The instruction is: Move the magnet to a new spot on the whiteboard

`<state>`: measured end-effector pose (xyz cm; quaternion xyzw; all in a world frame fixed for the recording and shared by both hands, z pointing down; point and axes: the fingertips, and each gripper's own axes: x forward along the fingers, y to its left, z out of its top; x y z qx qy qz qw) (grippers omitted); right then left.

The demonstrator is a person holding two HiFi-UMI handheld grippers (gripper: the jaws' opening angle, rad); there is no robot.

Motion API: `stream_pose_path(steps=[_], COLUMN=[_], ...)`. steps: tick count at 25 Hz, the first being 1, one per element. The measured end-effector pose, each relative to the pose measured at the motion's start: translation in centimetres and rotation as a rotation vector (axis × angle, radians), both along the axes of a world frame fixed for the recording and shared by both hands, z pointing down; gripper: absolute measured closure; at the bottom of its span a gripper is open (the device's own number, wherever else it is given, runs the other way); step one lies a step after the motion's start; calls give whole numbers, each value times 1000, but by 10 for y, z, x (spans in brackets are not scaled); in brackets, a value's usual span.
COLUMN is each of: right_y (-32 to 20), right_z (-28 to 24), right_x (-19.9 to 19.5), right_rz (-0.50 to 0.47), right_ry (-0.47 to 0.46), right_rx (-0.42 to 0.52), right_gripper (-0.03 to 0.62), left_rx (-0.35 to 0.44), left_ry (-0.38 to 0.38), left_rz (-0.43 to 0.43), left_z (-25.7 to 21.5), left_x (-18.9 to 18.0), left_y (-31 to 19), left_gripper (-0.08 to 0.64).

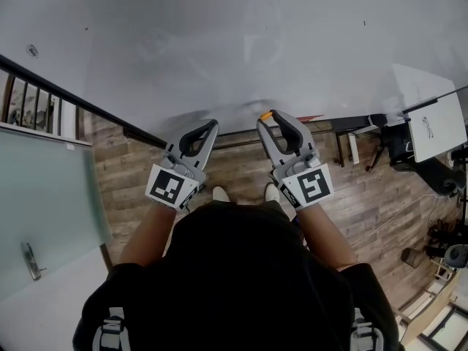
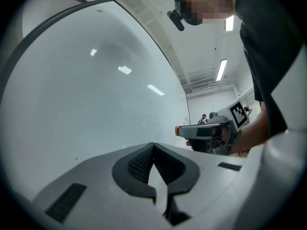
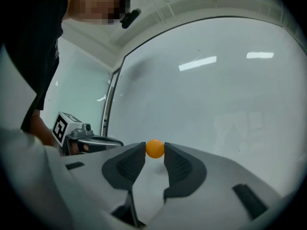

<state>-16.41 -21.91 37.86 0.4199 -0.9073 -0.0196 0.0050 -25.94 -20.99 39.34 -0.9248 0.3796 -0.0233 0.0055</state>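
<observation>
A small round orange magnet is pinched between the tips of my right gripper, just off the white whiteboard. From the head view the same magnet shows as an orange spot at the tip of the right gripper, close to the whiteboard. My left gripper hovers beside it, shut with nothing in it. In the left gripper view its jaws meet at the tips, and the right gripper with the orange magnet shows further along the board.
The whiteboard's dark frame runs down the left, next to a frosted glass door with a handle. Wood floor lies below. At the right are a black stand, a small white board and other equipment.
</observation>
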Motion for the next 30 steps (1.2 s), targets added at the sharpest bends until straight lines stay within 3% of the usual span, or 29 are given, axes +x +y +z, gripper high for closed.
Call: stream_pose_path(steps=[7, 30], right_y=[10, 7], right_z=[12, 16], right_x=[-9, -6], right_rz=[-80, -66], right_ry=[-15, -14], right_rx=[-33, -46], right_gripper=[474, 474], left_rx=[-5, -11], left_ry=[0, -4], left_rz=[3, 15], left_z=[2, 5], left_x=[-3, 1], left_y=[0, 0], left_gripper=[558, 557])
